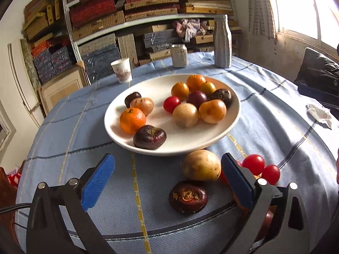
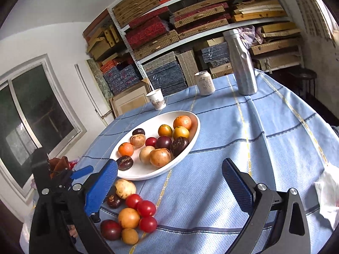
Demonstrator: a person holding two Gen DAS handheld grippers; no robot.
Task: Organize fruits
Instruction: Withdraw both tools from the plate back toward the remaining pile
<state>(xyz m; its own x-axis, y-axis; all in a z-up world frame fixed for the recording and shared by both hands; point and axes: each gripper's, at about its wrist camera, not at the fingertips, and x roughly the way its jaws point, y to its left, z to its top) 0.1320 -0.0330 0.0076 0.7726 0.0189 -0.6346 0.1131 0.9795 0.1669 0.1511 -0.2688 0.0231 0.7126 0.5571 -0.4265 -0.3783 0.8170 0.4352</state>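
In the left wrist view, the left tongs (image 1: 168,180) stand wide open above the blue checked cloth of the bench (image 1: 264,114), their blue pads gripping nothing. A dark purple fruit (image 1: 188,196) lies on the cloth between the pads, touching neither, its dried stem end turned up toward the camera. Just beyond it sits a tan round fruit (image 1: 201,165), close beside the right pad, with two red tomatoes (image 1: 261,168) farther right. The white plate (image 1: 169,148) holds the rest: oranges, tan fruits, dark purple ones and a tomato, in two loose groups. Behind it stand a paper cup (image 1: 122,70), a can (image 1: 179,55) and a silver bottle (image 1: 222,42); the cup and can carry printing too small to read. In the right wrist view, the right tongs (image 2: 169,178) are likewise fully open and empty over bare cloth to the right of the plate (image 2: 197,124), whose long axis runs from lower left to upper right. A heap of loose fruit (image 2: 135,213) lies by the left pad.
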